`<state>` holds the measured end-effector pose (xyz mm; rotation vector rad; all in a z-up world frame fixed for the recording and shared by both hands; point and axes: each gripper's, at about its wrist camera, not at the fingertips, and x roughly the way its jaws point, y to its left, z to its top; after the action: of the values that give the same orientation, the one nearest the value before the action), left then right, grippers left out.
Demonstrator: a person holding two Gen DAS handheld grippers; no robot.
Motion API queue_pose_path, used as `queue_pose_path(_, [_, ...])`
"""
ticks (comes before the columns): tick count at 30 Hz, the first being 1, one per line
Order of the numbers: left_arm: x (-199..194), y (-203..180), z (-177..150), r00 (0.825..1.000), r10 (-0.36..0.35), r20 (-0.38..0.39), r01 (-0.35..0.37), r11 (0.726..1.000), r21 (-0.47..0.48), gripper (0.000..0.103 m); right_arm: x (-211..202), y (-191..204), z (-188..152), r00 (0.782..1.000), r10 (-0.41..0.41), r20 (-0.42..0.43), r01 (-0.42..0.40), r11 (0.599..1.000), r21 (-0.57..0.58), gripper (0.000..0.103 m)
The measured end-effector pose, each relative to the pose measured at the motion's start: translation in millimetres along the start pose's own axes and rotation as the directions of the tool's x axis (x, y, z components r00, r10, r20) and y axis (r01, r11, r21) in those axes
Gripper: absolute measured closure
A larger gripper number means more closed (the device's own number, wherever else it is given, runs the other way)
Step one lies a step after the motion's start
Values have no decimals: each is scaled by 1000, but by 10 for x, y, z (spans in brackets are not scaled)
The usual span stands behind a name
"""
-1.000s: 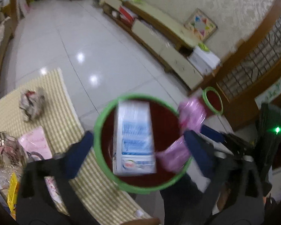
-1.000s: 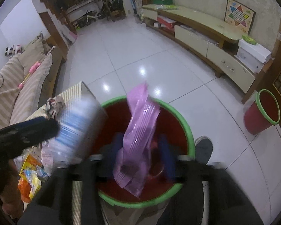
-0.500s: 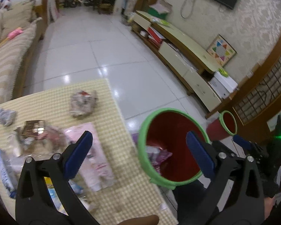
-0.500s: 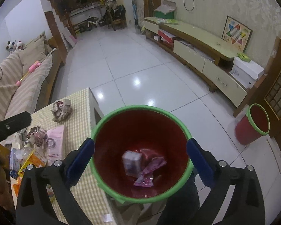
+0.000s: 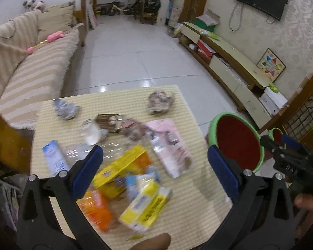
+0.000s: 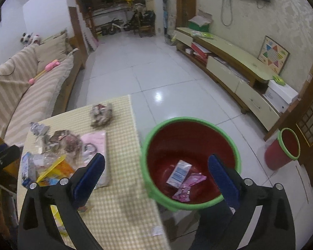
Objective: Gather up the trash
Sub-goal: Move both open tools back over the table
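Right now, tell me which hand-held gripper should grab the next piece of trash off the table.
Left, probably. The left hand-held gripper is open and empty directly over the trash pile, with the yellow packet between its fingers. The right hand-held gripper is also open but sits at the table edge by the red bin.

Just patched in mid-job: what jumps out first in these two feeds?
The red bin with the green rim beside the table's right edge grabs the eye, with a blue-and-white carton and a pink wrapper lying in its bottom. Next comes the heap of trash on the checked tablecloth, notably a yellow box nearest the open left tongs. The right tongs hang open too.
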<state>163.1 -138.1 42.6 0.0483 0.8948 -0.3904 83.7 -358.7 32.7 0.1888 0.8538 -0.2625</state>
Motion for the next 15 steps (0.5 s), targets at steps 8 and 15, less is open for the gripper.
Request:
queue_pose_path(8, [-342,587,-381,994,102,36,-101,994,-39,5,30,571,-159,997,65,-49,-69,994,-80,8])
queue_pose_path(15, [-460,1091,-617,993,113,17,-110,984,-137,5,94,936,-294,994,80,-75,-91,983,-159,8])
